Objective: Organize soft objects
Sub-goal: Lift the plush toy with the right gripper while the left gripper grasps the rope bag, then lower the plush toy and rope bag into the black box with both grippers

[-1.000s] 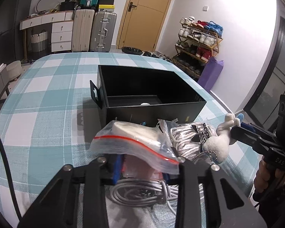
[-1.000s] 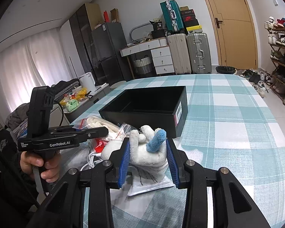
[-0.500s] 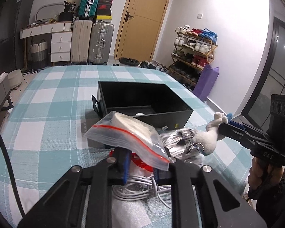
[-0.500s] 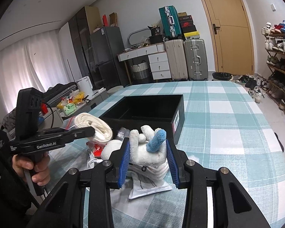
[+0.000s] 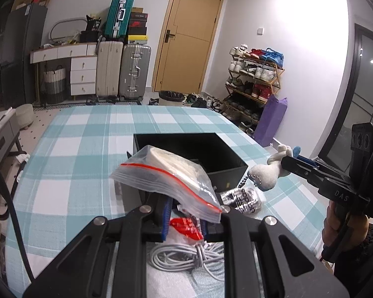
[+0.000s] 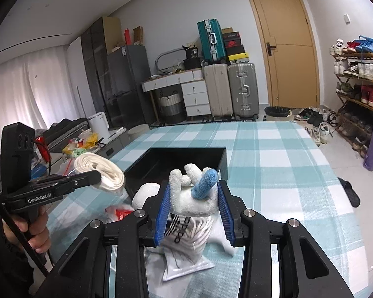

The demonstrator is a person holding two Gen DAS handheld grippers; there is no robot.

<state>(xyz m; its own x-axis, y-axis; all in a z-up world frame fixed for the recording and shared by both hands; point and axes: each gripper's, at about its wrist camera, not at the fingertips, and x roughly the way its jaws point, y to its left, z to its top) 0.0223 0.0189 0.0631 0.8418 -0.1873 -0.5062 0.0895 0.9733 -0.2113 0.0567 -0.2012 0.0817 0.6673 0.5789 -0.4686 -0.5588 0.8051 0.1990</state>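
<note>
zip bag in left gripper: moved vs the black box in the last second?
Yes. The zip bag, clamped in the left gripper, has risen: earlier it lay below the front wall of the black box; in the left wrist view it now overlaps the box's opening.

Clear zip bag (image 5: 176,183) with red seal strip, holding a rolled white cloth (image 6: 100,171), raised and tilted above the near left corner of the open black box (image 5: 211,154). White plush toy (image 6: 191,193) with a blue limb, upright, lifted just in front of the box's near wall, bead chain dangling. On the checked tablecloth below: clear pack of white striped fabric (image 6: 186,238), red-and-white packet (image 5: 185,226), coiled white cable (image 5: 184,255).
</note>
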